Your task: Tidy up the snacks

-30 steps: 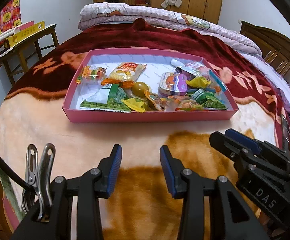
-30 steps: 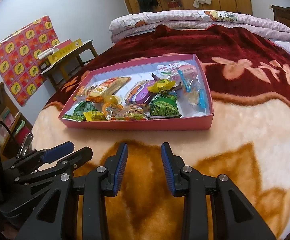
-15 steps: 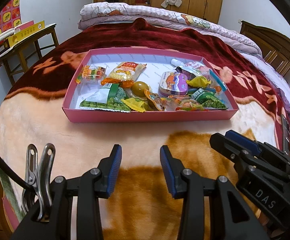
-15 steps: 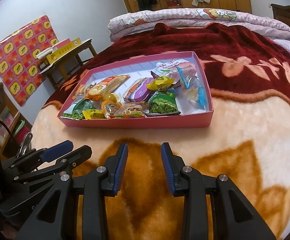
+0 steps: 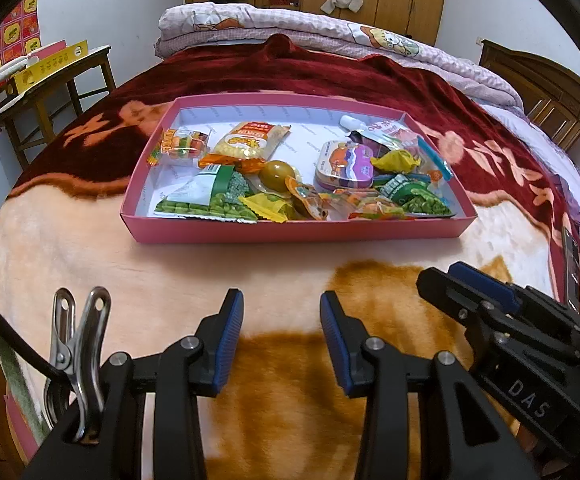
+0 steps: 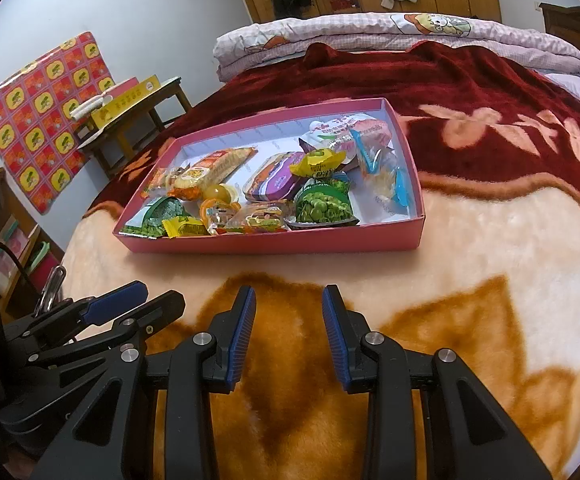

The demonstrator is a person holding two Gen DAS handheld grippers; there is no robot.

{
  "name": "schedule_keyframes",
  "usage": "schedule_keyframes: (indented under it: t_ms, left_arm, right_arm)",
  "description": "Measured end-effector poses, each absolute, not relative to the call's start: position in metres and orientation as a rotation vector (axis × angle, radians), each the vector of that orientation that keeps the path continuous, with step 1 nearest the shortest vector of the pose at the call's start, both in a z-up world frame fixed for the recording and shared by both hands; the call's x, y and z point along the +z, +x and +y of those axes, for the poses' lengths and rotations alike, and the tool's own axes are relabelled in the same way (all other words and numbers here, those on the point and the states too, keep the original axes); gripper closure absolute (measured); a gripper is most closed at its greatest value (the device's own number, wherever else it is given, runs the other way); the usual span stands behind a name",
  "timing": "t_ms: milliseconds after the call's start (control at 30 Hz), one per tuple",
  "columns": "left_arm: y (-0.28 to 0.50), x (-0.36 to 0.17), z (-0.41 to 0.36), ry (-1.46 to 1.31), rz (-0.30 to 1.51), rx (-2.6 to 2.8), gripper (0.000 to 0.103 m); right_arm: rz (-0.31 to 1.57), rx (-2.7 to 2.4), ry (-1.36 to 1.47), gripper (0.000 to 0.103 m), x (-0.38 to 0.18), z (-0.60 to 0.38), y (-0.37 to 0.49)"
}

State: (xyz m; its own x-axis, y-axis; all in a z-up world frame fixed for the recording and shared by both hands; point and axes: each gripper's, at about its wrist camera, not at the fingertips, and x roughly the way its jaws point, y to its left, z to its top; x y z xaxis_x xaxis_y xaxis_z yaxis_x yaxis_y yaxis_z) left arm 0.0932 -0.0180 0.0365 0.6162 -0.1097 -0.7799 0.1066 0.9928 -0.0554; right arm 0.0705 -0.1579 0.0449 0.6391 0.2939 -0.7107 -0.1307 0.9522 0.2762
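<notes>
- Left wrist view: the pink tray sits on the blanket-covered bed, and every snack in sight lies inside it: a pea packet, a yellow corn-snack bag, a gummy packet, a purple tin and a spouted pouch. Nothing lies loose on the blanket, so gathering looks done, though the pile is jumbled and sorting may remain.
- The left hand-held gripper hangs above the blanket, well short of the tray, its 2 blue pads parted with nothing between them. The right hand-held gripper juts in just beside it.
- Right wrist view: the same tray lies ahead, a second pea packet near its front wall.
- The right hand-held gripper is likewise parted, empty, touching nothing.
</notes>
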Motion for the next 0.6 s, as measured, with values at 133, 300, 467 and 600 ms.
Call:
schedule_keyframes:
  t_ms: [133, 300, 467, 600]
  left_arm:
    - [0.0933, 0.0367, -0.018, -0.004, 0.898, -0.124, 0.061]
    - [0.0931, 0.0365, -0.0179, -0.003, 0.898, -0.125, 0.061]
    - [0.0933, 0.0368, -0.0179, -0.004, 0.899, -0.124, 0.061]
    - [0.0934, 0.0369, -0.018, -0.003, 0.899, -0.124, 0.061]
  right_arm:
    - [0.848, 0.243, 0.21, 0.067, 0.0434, -0.1582, 0.0702]
    - [0.848, 0.243, 0.21, 0.067, 0.043, -0.1581, 0.0699]
    - [0.849, 0.243, 0.21, 0.067, 0.0433, -0.1584, 0.0707]
    - [0.849, 0.243, 0.211, 0.067, 0.0432, -0.1585, 0.0708]
